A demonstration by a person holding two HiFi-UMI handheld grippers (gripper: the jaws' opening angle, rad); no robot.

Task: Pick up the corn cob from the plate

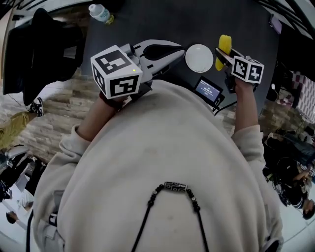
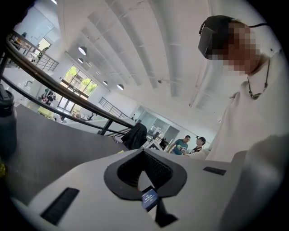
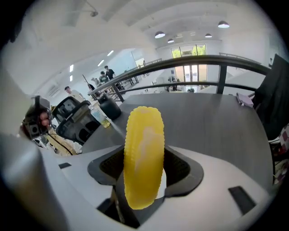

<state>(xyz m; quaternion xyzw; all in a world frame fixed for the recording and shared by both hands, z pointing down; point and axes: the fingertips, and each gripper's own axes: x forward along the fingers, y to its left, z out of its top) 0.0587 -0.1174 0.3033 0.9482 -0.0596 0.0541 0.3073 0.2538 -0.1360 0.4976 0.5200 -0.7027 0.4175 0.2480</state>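
Note:
The yellow corn cob (image 1: 225,45) is up off the white plate (image 1: 199,58), held above the dark table just right of it. My right gripper (image 1: 224,56) is shut on the cob. In the right gripper view the cob (image 3: 143,149) stands upright between the black pads of the right gripper (image 3: 142,169), with its top well past the jaw tips. The plate lies bare. My left gripper (image 1: 182,50) hovers left of the plate and points toward it, jaw tips together and nothing between them. In its own view the left gripper (image 2: 143,151) has its pads meeting at the tip.
A small device with a lit screen (image 1: 208,90) lies on the table's near edge below the plate. A water bottle (image 1: 101,13) stands at the far left of the table (image 1: 162,22). A black chair with dark cloth (image 1: 42,47) stands to the left.

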